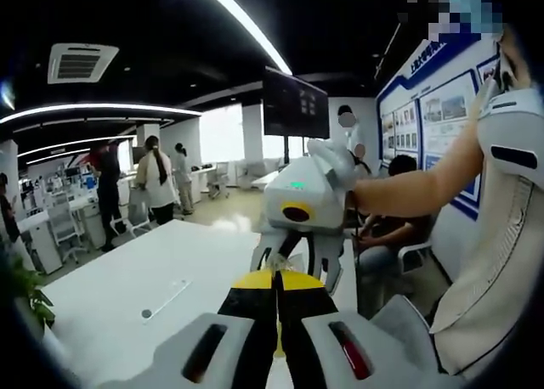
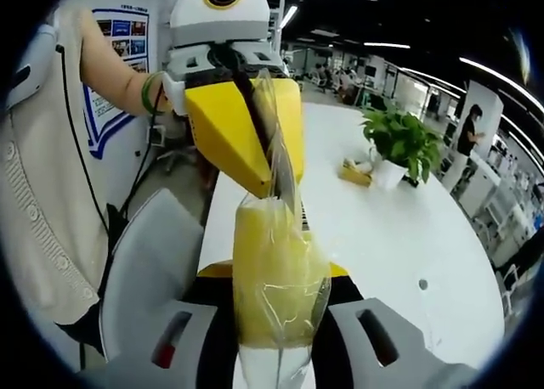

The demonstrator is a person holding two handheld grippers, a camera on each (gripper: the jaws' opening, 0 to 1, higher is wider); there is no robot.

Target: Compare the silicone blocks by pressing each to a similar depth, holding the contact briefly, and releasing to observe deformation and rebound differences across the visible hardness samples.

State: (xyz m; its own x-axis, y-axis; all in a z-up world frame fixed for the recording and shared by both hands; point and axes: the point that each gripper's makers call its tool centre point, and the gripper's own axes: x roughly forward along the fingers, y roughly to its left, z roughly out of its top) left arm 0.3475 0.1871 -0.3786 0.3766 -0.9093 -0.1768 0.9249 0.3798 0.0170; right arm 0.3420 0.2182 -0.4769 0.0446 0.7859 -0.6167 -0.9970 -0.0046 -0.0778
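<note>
Right now my left gripper pinches the top of the bag holding a yellow silicone block; my right gripper clamps it lower, so I'd squeeze gently.

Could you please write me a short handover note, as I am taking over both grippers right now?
Left gripper: shut on the top of the plastic bag; in its own view the jaws are together, the bag barely showing.
Right gripper: shut on the bag's lower part. The bag is clear, holds a yellow block and hangs in the air between both grippers, above the white table.
Done: nothing I can confirm; the block is bagged.
Left: get the block out, set it on the table, press, hold and release it. A potted plant stands further along the table.
</note>
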